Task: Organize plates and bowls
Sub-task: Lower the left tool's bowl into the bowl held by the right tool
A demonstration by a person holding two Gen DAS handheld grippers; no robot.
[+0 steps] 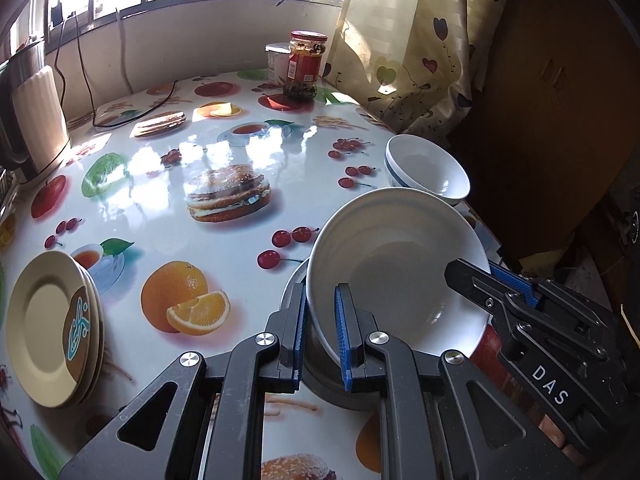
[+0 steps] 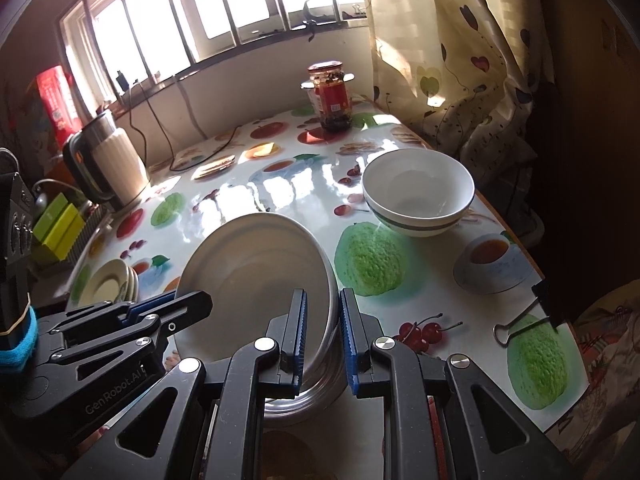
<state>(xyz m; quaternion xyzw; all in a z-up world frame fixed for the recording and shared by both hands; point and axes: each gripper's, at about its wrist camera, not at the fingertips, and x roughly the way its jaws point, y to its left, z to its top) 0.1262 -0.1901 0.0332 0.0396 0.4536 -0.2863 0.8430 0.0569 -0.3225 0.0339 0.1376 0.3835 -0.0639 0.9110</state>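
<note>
A white deep plate (image 1: 394,276) is tilted over a grey metal bowl (image 1: 320,376) at the table's near edge; it also shows in the right wrist view (image 2: 256,276). My left gripper (image 1: 322,336) is shut on the plate's left rim. My right gripper (image 2: 323,344) is shut on its right rim, above the metal bowl (image 2: 312,396). Two stacked white bowls with blue bands (image 1: 426,170) stand beyond, also in the right wrist view (image 2: 418,198). A stack of cream plates (image 1: 52,328) lies at the left and shows in the right wrist view (image 2: 110,282).
A jar with a red lid (image 1: 306,66) and a white tub (image 1: 278,62) stand at the table's far side. An electric kettle (image 2: 108,160) with a cable is at the far left. A curtain (image 1: 412,48) hangs on the right. A binder clip (image 2: 520,322) holds the tablecloth edge.
</note>
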